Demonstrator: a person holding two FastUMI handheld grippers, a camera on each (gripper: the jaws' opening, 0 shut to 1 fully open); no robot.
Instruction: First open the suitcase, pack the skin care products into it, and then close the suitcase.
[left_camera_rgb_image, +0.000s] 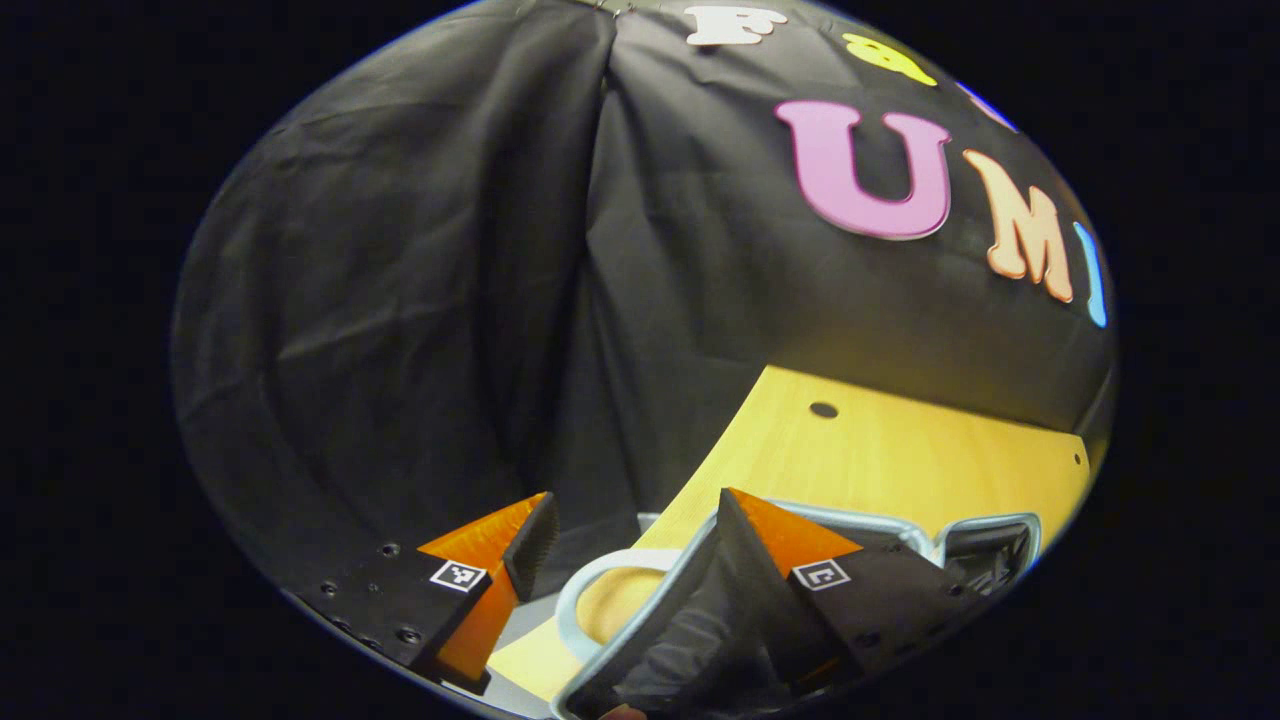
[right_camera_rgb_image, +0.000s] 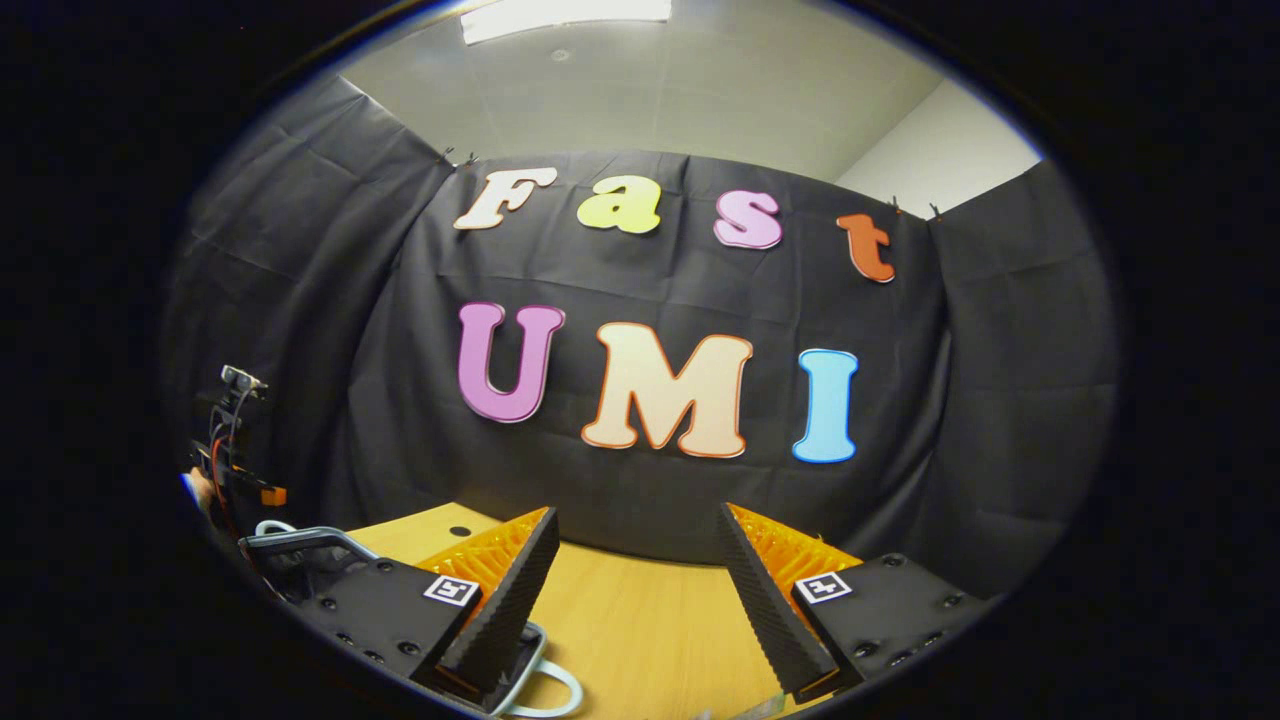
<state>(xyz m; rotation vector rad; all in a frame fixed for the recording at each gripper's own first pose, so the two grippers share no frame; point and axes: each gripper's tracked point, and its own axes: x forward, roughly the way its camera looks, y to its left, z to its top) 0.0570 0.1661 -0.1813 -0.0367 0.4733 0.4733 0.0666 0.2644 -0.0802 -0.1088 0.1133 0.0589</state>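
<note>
We see left claw (left_camera_rgb_image: 630, 545) spread, empty, over suitcase (left_camera_rgb_image: 690, 625) rim at 6 o'clock on tabletop (left_camera_rgb_image: 900, 450). Right claw (right_camera_rgb_image: 635, 560) spread, empty. Risk: finger snags handle (left_camera_rgb_image: 590, 590), drags case.

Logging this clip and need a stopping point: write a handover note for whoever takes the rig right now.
Left tool: open, gripping nothing, at the suitcase rim by its grey handle.
Right tool: open, empty, above the wooden table.
Done: suitcase seems at least partly open, dark lining showing.
Left: pack the skin care products, then close the suitcase.
</note>
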